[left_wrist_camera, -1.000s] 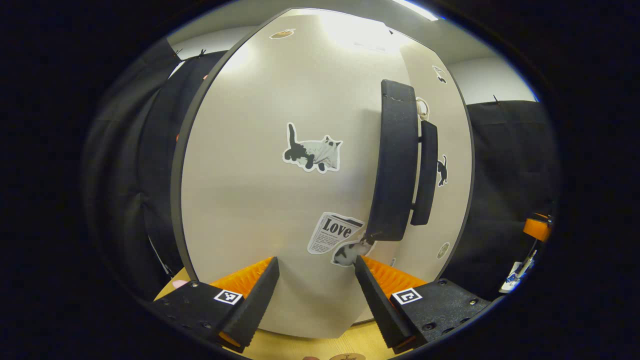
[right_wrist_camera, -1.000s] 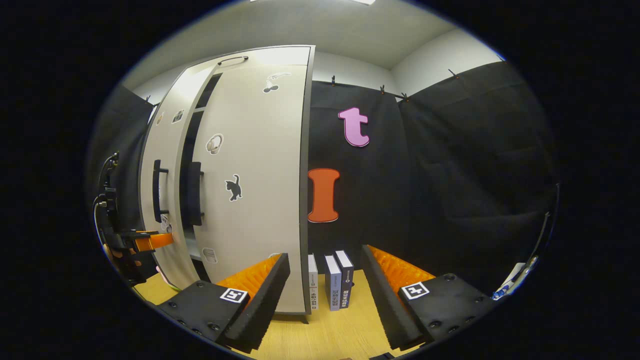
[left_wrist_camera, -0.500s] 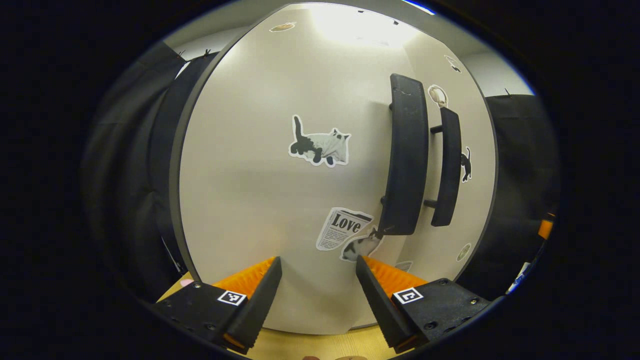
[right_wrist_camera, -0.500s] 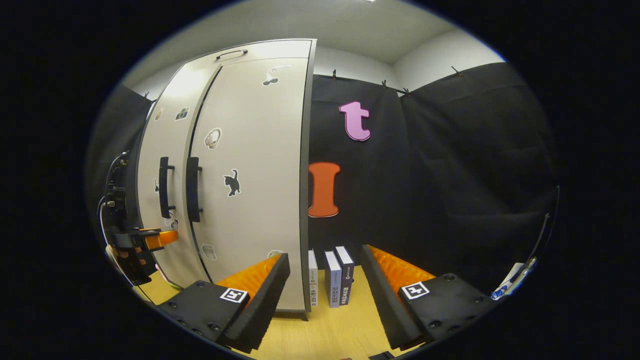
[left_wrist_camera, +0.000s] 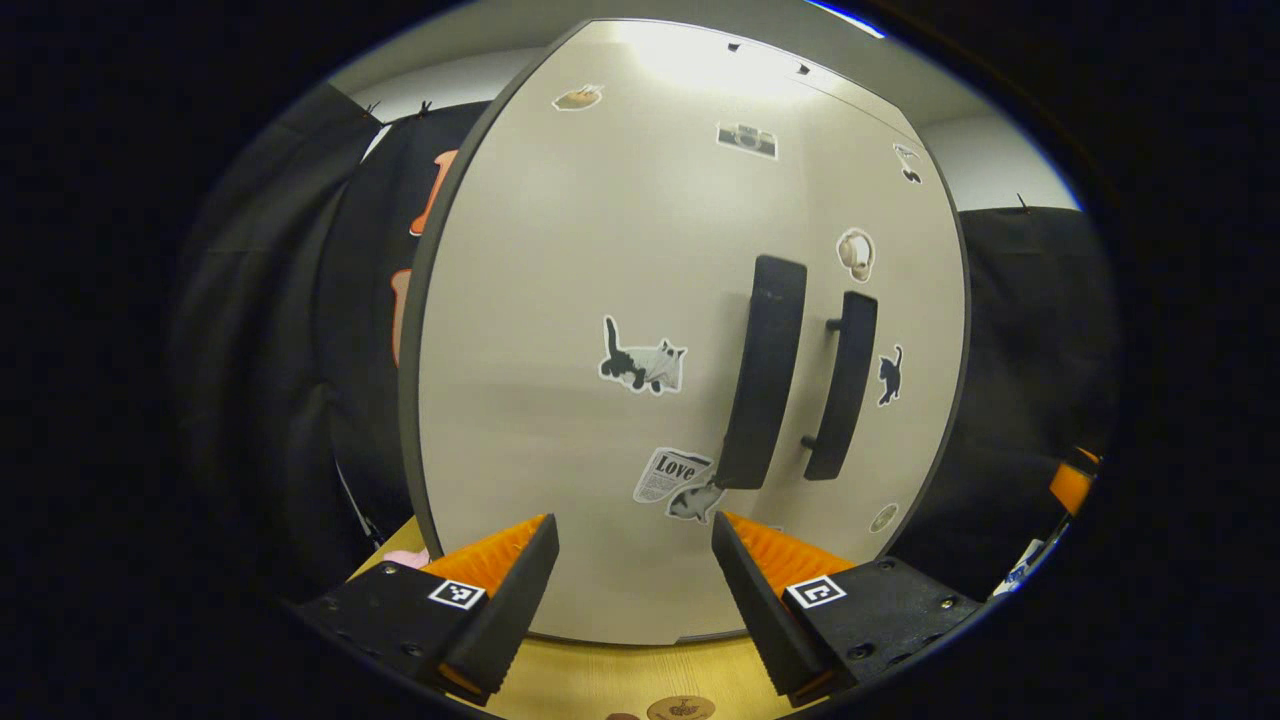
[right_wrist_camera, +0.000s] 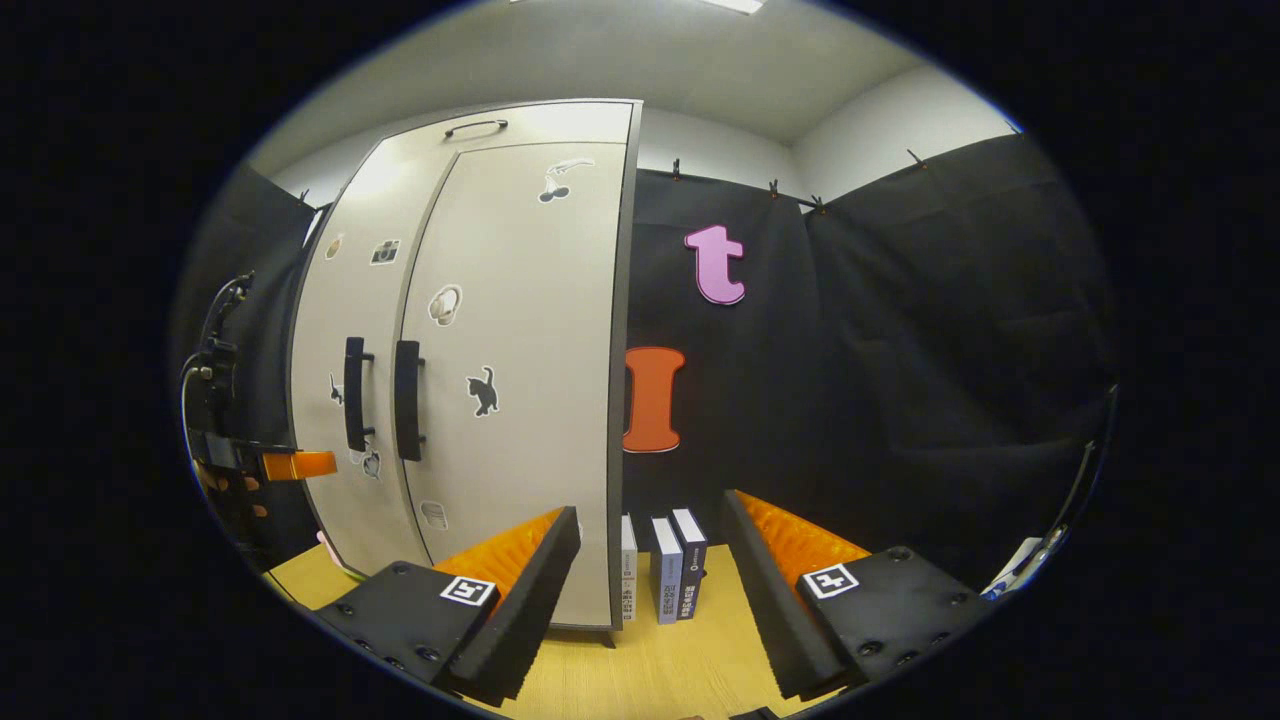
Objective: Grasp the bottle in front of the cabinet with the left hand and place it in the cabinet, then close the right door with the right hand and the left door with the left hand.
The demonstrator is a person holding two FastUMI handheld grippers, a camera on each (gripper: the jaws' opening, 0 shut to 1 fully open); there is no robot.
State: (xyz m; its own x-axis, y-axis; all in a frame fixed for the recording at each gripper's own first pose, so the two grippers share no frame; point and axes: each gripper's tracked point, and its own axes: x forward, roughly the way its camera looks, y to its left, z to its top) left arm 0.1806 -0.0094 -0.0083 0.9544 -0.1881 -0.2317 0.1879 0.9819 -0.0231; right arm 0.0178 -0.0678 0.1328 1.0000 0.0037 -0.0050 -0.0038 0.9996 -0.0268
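Cabinet (right_wrist_camera: pixel 520 330) doors stand flush with each other: left door (left_wrist_camera: pixel 560 330) and right door (right_wrist_camera: pixel 530 380) meet at a thin seam, with the two dark handles (left_wrist_camera: pixel 765 370) upright on either side of it. The bottle cannot be seen behind the doors. The left gripper (left_wrist_camera: pixel 633 555) faces the left door low down, fingers apart, gripping nothing, just short of its panel. The right gripper (right_wrist_camera: pixel 650 545) sits off the cabinet's right edge, fingers apart and empty, pointing at three books (right_wrist_camera: pixel 668 565) standing upright on the wooden floor (right_wrist_camera: pixel 640 670) beside the cabinet.
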